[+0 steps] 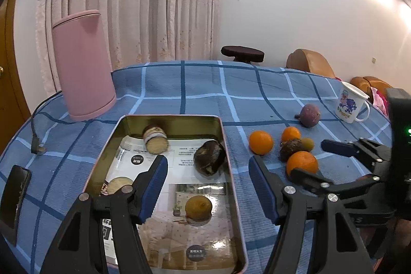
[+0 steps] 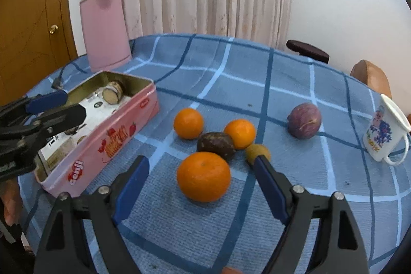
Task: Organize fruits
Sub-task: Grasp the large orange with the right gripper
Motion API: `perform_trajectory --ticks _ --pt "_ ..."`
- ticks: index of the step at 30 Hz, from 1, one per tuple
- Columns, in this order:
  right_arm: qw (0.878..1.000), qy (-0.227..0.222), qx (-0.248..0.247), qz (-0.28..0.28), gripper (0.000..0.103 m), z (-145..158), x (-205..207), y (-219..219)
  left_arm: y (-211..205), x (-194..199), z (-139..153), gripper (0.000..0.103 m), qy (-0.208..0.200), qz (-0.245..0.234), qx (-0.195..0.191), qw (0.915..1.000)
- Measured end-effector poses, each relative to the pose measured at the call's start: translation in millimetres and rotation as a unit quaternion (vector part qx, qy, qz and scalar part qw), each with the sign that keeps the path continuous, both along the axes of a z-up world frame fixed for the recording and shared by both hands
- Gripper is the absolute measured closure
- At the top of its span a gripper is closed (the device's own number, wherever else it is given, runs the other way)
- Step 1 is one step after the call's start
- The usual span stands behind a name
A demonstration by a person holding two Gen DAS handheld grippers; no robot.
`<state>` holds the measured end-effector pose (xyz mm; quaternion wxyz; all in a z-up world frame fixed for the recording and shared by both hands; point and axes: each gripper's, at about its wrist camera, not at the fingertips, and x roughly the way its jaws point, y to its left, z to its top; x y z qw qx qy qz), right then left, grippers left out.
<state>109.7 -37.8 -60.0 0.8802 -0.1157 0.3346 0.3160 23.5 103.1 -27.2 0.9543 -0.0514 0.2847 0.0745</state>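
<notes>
1. Left gripper (image 1: 208, 184) hangs over the pink rectangular metal tin (image 1: 232, 166), jaws wide apart, nothing between the blue pads
2. In the tin: a dark brown wrinkled fruit (image 1: 209, 158) by the right wall, a small yellow-green round fruit (image 1: 198, 207) nearer the camera, a short tan cylinder (image 1: 155, 139) on its side at the far end; printed paper lines the floor
3. Right gripper (image 2: 203, 179) points down at the bench (image 2: 295, 84) (blue checked cloth), jaws well open, straddling the large orange mandarin (image 2: 203, 176); pads clear of it on both sides, no hold
4. Just behind that mandarin: a dark brown round fruit (image 2: 216, 145), touching it or nearly; two smaller orange mandarins (image 2: 188, 123) (image 2: 240, 134) behind that, and a small olive-green fruit (image 2: 257, 152) at the right pad tip
5. Purple-red fig-like fruit (image 2: 304, 120) sits apart, further right
6. White enamel mug with blue cartoon print (image 2: 385, 135) at the right edge of the bench; pink cylindrical canister (image 2: 105, 32) upright behind the tin
7. Tin sits left of the loose fruit cluster, near it, not touching
</notes>
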Motion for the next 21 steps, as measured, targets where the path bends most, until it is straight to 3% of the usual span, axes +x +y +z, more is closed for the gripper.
perform_trajectory --ticks 1,3,8,16,21 --pt "1.0 0.011 0.0 0.001 0.029 -2 4 1 -1 1 0 0.036 0.001 -0.001 0.0 1.0" --pt "1.0 0.03 0.002 0.002 0.051 -5 9 1 -3 1 0 0.036 0.001 -0.002 0.0 1.0" --pt "0.999 0.029 0.029 0.0 0.054 -1 7 -12 -10 2 2 0.036 -0.001 -0.008 0.003 1.0" --pt "0.996 -0.035 0.029 -0.074 0.054 15 9 -57 -45 21 6 0.036 0.004 -0.045 0.018 0.9988" --pt "0.993 -0.033 0.037 -0.107 0.054 13 21 -85 -70 42 -2 0.036 0.025 -0.068 0.018 0.9972"
